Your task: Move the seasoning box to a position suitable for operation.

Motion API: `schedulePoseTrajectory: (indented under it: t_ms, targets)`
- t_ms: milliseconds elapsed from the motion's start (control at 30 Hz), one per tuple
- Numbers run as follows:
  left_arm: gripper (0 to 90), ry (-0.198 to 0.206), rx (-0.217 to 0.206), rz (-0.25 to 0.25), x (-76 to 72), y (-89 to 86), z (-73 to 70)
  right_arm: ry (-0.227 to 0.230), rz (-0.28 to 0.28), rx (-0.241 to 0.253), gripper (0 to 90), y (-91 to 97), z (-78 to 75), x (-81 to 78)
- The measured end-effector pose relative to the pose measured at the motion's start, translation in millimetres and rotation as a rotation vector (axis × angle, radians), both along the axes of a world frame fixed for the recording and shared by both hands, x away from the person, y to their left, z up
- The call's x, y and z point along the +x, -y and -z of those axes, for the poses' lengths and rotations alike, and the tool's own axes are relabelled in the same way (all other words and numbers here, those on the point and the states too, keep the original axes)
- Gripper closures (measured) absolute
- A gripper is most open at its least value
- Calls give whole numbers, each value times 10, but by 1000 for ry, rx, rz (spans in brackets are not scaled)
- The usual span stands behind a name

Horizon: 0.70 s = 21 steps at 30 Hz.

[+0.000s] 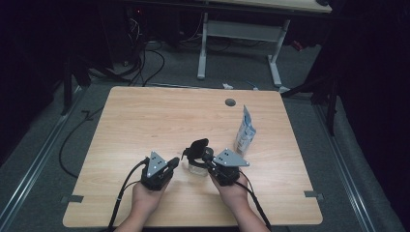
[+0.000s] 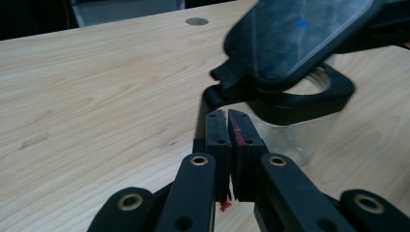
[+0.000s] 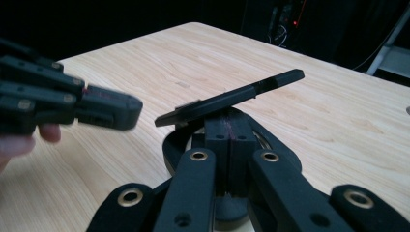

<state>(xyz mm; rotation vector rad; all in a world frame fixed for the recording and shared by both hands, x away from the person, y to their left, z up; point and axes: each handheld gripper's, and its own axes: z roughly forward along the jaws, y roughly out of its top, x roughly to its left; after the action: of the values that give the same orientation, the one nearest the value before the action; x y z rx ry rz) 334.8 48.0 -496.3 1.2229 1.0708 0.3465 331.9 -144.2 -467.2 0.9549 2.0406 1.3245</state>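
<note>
Clear jar point(image 1: 196, 166) with black hinged flip lid point(image 1: 198, 146), near centre of desk point(image 1: 145, 116), lid raised. Probably rigid, light, slick-walled, tippy. Best gripped at black collar point(image 2: 309, 96). Right gripper point(image 1: 209, 162) jaws together, seemingly pinching collar; left gripper point(image 1: 172, 163) jaws together, empty, just left of jar.

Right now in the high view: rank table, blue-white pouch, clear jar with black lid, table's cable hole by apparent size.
1. table
2. blue-white pouch
3. clear jar with black lid, partly hidden by the right gripper, so close to the pouch
4. cable hole
</note>
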Motion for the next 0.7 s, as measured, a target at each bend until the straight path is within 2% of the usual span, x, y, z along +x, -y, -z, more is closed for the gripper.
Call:
schedulePoseTrajectory:
  t_ms: [200, 400, 700]
  targets:
    - [888, 6, -29, 35, -53, 119, -55, 12, -17, 2, 900, -60, -57, 16]
    - [891, 23, -28, 62, -107, 213, -117, 6, -25, 9, 900, -94, -74, 39]
    - [891, 36, -36, 60, -95, 343, -199, 9, -43, 7, 900, -178, -110, 52]
